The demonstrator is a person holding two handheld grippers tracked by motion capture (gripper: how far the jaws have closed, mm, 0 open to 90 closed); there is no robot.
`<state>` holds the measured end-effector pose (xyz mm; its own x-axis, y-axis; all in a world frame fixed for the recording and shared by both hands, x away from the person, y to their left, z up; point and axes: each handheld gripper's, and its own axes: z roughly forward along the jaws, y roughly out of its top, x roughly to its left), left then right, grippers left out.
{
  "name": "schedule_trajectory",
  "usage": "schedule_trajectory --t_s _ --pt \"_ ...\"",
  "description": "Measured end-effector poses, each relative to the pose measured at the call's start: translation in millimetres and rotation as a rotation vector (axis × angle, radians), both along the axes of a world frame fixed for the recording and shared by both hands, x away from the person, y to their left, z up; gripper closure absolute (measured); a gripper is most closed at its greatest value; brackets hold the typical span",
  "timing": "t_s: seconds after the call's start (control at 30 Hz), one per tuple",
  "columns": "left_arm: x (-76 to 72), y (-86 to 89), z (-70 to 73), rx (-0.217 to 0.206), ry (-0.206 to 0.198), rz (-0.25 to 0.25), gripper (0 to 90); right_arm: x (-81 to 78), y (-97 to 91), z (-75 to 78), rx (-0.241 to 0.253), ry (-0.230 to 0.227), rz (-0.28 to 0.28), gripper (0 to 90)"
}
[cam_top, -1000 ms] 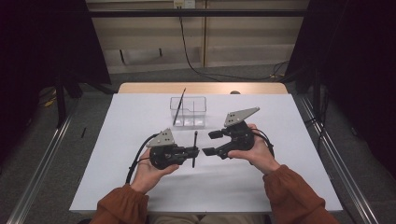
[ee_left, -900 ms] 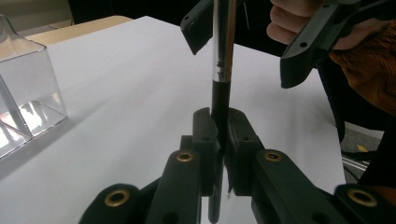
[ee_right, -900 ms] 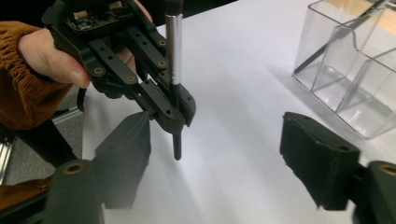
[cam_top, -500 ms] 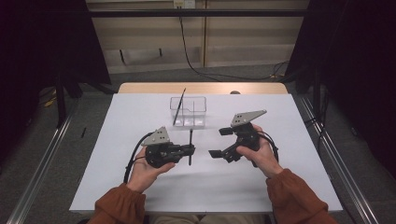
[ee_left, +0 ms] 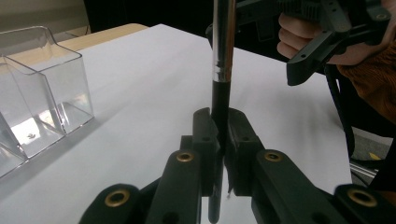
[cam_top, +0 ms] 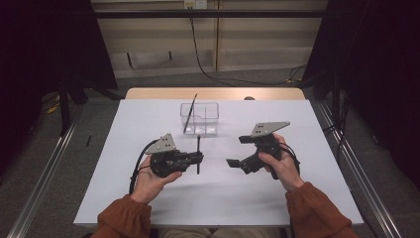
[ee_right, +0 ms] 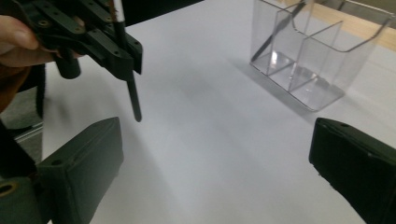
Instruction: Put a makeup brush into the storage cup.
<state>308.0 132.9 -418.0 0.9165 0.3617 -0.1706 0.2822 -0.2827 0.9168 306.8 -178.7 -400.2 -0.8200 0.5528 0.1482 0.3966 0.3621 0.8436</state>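
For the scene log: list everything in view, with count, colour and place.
Brush: one, black handle with silver ferrule, clamped in the left gripper.
Second brush: one, dark, leaning in the organiser's left compartment.
Organiser: one, clear plastic, far middle of the sheet.
Sheet: one, white, covering the table.
Table: one, wood, bare at its far edge.
Left gripper: one, black, shut on the brush.
Right gripper: one, black, fingers open, nothing between them.
Sleeves: two, rust orange.
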Motion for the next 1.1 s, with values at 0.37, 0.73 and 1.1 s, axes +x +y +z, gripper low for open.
schedule_trajectory --t_s 0.37,0.73,1.1 --pt "1.8 7.8 2.6 0.004 -0.006 0.018 84.1 -6.4 -10.2 -7.1 0.072 -0.060 -0.106 2.8" --pt "4.3 18.4 6.5 -0.003 -0.010 0.045 84.1 -19.1 -26.5 -12.6 0.101 -0.079 -0.148 3.5" --pt "8.7 32.9 13.5 -0.002 -0.022 0.079 84.1 -30.3 -48.9 -15.9 0.105 -0.088 -0.227 1.0"
